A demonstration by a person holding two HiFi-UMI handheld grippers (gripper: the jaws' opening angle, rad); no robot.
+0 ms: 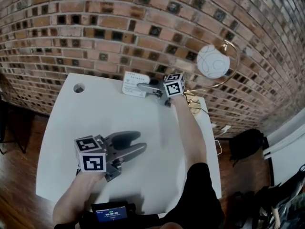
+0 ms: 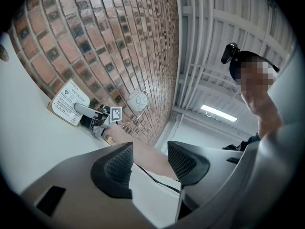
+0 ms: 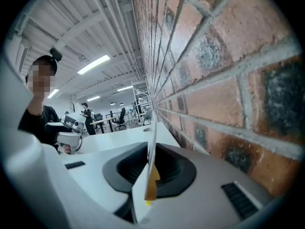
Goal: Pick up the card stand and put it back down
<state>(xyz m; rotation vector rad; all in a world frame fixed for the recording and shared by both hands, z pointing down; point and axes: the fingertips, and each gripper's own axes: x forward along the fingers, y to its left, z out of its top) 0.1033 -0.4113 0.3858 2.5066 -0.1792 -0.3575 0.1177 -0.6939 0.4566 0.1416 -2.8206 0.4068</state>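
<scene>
— Right, which step is this; lift or set-down?

— Set-down, by my reading; the card stand [image 1: 134, 84] sits on the white table [image 1: 71, 128] at its far edge, close under the brick wall [image 1: 119, 27]; it stands edge-on between the fingers [image 3: 125, 168] of the right gripper [image 1: 145, 87]; the jaws are narrow but not pinching; a sliver of dark pad shows either side of the thin sheet, so I'd call it loose, not gripped.

— And what does the next move want?

— A straight pull back along the fingers' own line, I'd say; the sheet is thin and upright between the pads, so any sideways drift could tip it; a little more gap first would help.

— How's the arm?

— The right forearm [image 1: 190, 132] is stretched long across the table, cube marker up, fingertips reaching to the stand; the wall runs close beside the right-hand finger.

— The other hand?

— The left gripper [image 1: 139, 141] sits low over the table, near the person; jaws wide apart, nothing held between its fingers; the stand is well beyond its fingertips.
</scene>
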